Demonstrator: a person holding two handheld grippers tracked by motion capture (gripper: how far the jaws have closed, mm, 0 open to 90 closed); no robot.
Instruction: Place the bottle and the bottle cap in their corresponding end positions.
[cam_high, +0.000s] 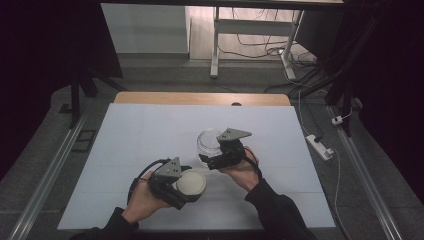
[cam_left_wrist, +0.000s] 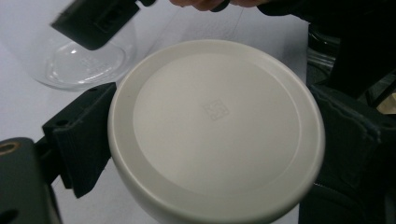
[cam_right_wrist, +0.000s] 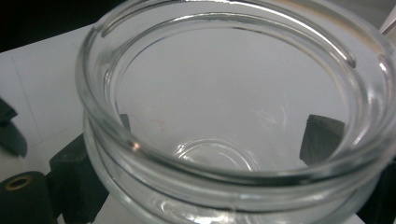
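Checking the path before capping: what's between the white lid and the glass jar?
Nothing: in the high view, just bare white table separates the white lid from the glass jar.

The desk (cam_high: 150, 135) has a pale wooden top, most of it covered by a white sheet (cam_high: 280, 195) with faint fold lines; a strip of bare wood shows along the far edge at twelve o'clock. A clear glass jar (cam_high: 207, 141) stands upright on the sheet, mouth open, slightly toward two o'clock from the centre.
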